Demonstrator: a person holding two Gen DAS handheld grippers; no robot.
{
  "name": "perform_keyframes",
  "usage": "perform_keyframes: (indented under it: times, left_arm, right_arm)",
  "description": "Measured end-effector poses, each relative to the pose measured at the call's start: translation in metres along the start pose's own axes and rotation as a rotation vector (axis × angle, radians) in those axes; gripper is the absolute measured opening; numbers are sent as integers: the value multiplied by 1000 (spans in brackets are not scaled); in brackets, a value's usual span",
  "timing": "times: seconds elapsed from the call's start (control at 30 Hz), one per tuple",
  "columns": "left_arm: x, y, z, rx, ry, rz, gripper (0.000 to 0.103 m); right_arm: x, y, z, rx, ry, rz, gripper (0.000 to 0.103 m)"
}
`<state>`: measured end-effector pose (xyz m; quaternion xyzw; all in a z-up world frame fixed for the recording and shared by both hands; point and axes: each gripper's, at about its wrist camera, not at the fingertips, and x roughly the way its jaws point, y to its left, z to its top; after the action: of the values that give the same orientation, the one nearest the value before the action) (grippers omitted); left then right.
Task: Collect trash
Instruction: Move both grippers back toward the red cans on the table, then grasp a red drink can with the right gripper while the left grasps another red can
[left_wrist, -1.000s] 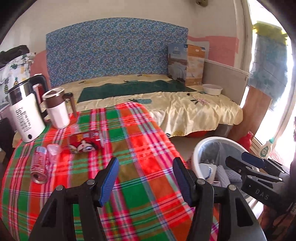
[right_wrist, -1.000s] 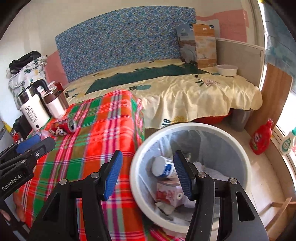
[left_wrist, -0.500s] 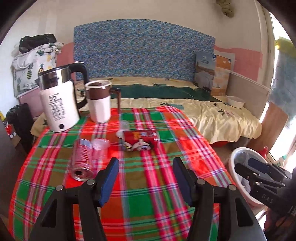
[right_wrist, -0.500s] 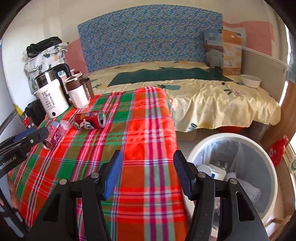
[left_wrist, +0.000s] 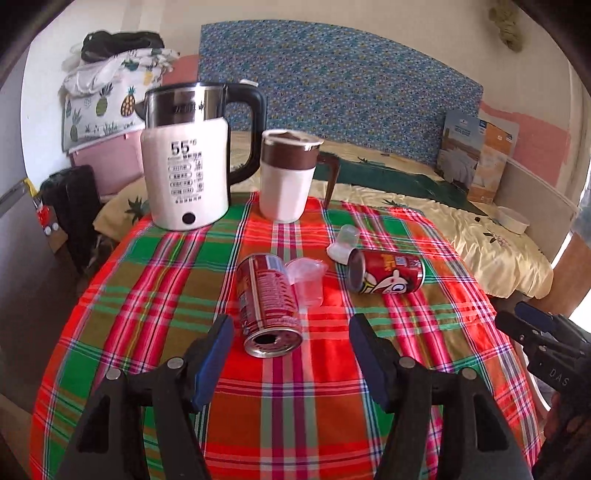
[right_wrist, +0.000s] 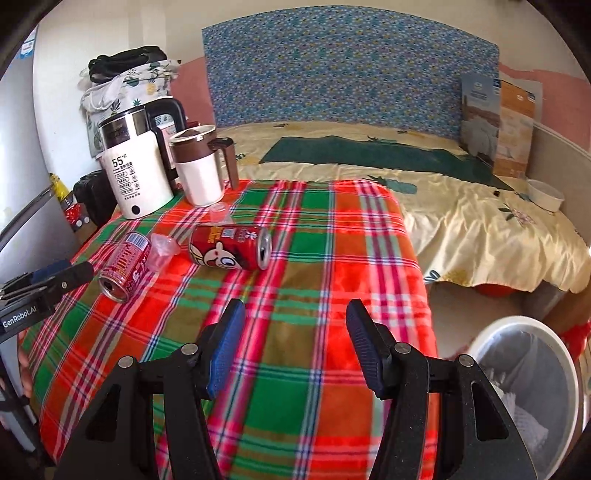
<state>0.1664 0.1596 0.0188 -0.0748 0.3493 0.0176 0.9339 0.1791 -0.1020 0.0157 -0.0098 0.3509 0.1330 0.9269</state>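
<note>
Left tongs (left_wrist: 291, 343): jaws opening, nothing betw. blue pads; hung over near part of worktop, aimed down at the near can.
Right tongs (right_wrist: 293, 339): jaws spread, empty; over right half of worktop, w/ bare cloth under pads.
Near can (left_wrist: 267, 301): red drink can on its side, open mouth toward left tongs, just ahead of pads, not touched. Seen in right view too, at left, by tip of left tongs.
Plastic cup (left_wrist: 308, 280): clear, tipped over, touching right side of near can.
Cartoon can (left_wrist: 386, 271): red can w/ cartoon face, on its side, right of cup, apart from it; lay crosswise to the near can.
Small cup (left_wrist: 345, 242): clear/white, tipped, just behind cartoon can's left end; contact unclear.
Worktop (right_wrist: 332, 236): covered w/ red-green plaid cloth; all trash in left-centre area.
Kettle (left_wrist: 184, 162): white & steel, black handle, upright at far left corner of worktop.
Mug (left_wrist: 286, 175): white w/ brown band & handle, upright just right of kettle, not touching.
Trash bin (right_wrist: 524, 373): white, grey liner, on floor right of worktop, below its edge; some white stuff inside, contents hard to tell.
Bed (right_wrist: 461, 206): behind worktop, cream cover w/ green mat; blue patterned headboard (right_wrist: 347, 70) at wall.
Bowl (right_wrist: 545, 195): white, on bed at far right.
Boxes (right_wrist: 496, 125): two printed packs leaning at right end of headboard.
</note>
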Motion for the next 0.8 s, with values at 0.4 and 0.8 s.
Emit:
perform_keyframes:
  times: [0.4,0.8]
  left_arm:
    - [38,12,4,44,52,33,65]
    - [58,17,5,40,80,24,65]
  right_arm:
    - [53,24,30,-63,18,55,58]
    - [104,29,45,-59,83,130,58]
